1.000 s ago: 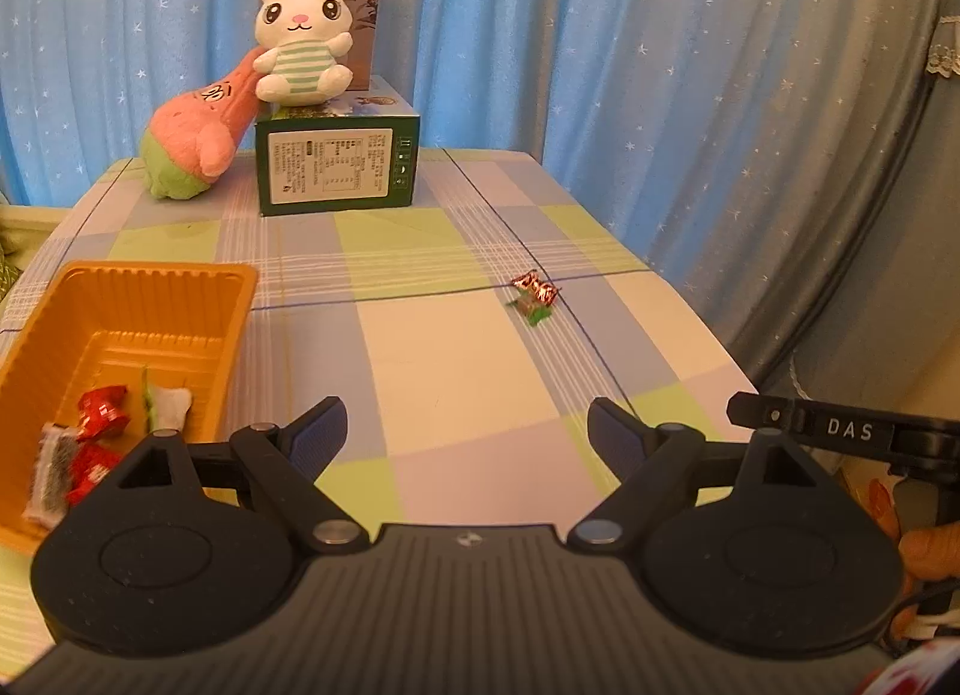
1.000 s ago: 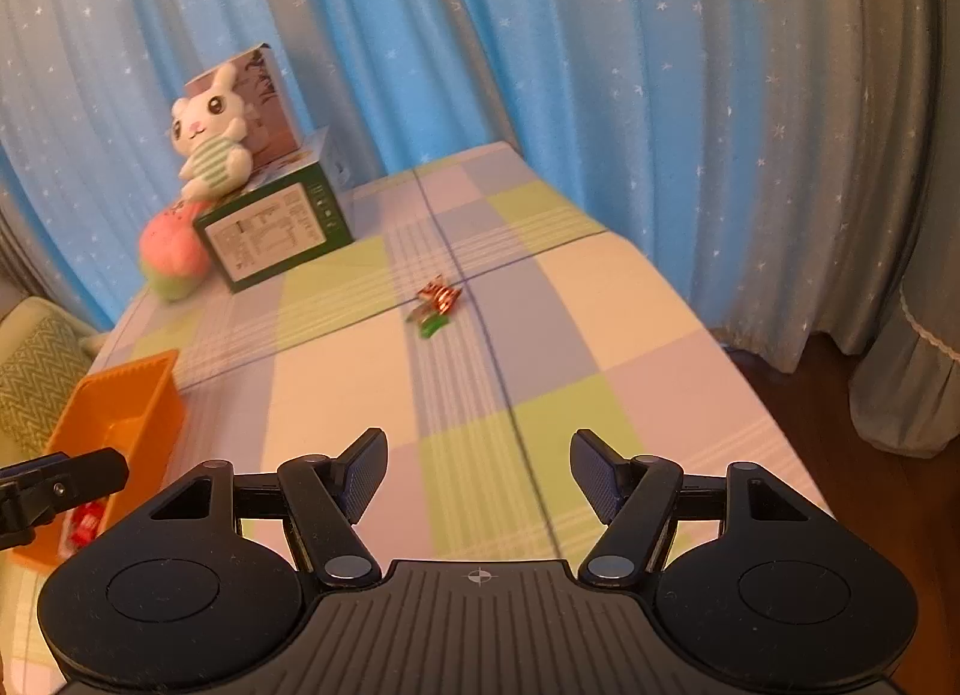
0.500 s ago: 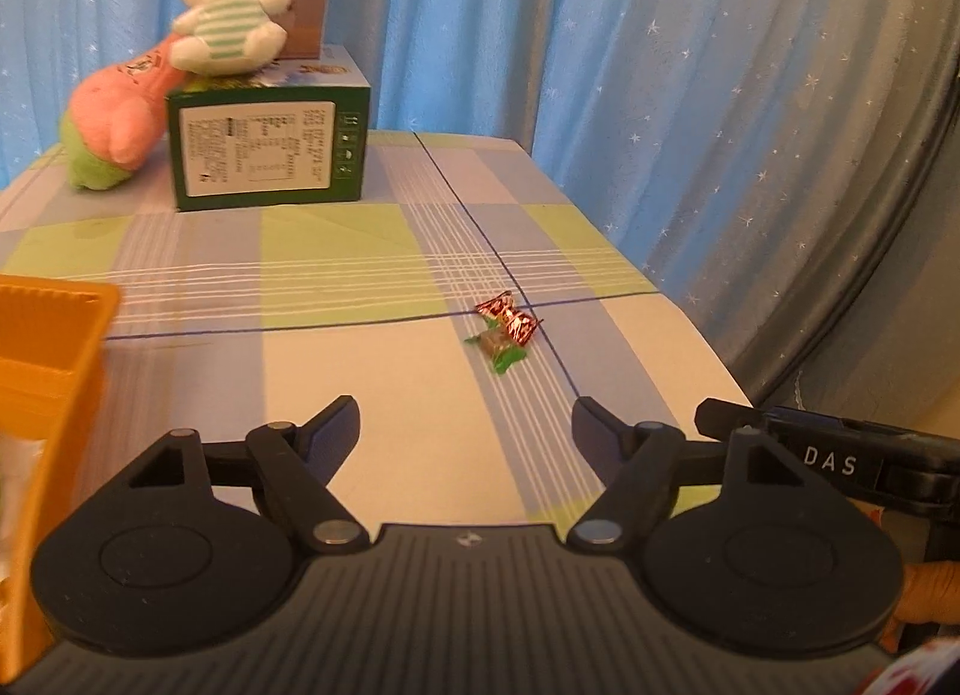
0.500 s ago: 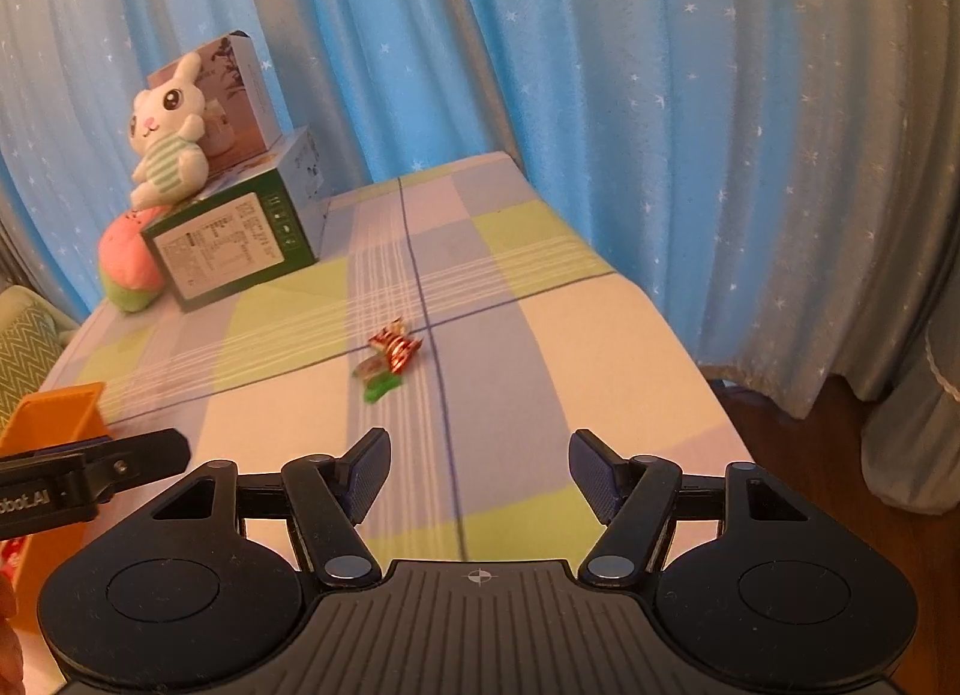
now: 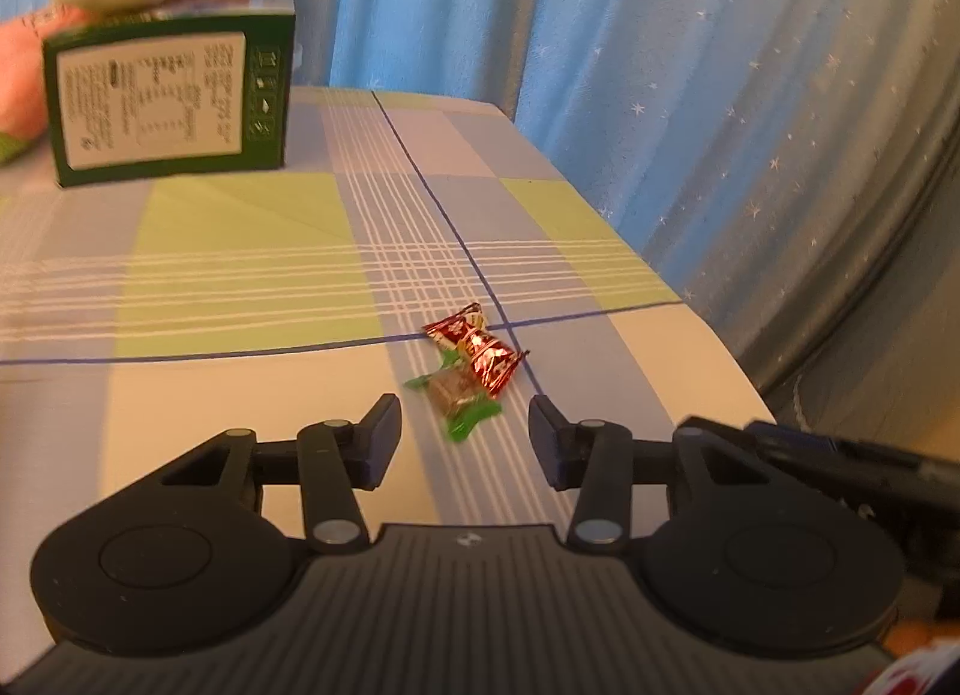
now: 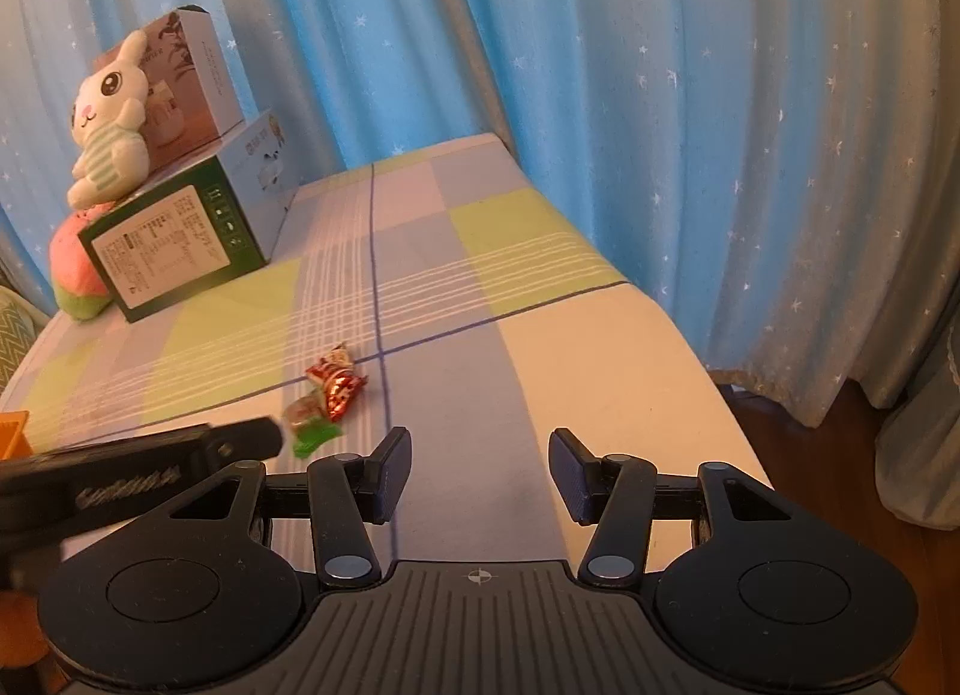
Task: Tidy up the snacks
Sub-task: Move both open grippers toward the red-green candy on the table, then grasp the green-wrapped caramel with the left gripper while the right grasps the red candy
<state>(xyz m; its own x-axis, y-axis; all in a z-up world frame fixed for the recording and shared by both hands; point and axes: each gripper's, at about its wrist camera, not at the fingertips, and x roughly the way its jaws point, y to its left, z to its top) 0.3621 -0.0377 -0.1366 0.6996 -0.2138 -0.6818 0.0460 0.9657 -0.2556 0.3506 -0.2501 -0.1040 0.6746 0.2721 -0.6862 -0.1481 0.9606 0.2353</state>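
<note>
2 crinkled foil candies, a red candy [image 5: 475,348] and a green candy [image 5: 459,398], lay touching on the smooth checked tablecloth [image 5: 240,251]. The left gripper [image 5: 463,436] was closing just short of them, nothing between its ribbed pads; the right gripper [image 6: 480,470] was closing on nothing (candies off to its left). Only the right view showed the orange tray [image 6: 13,430] corner and the plush rabbit's [image 6: 111,119] face.
</note>
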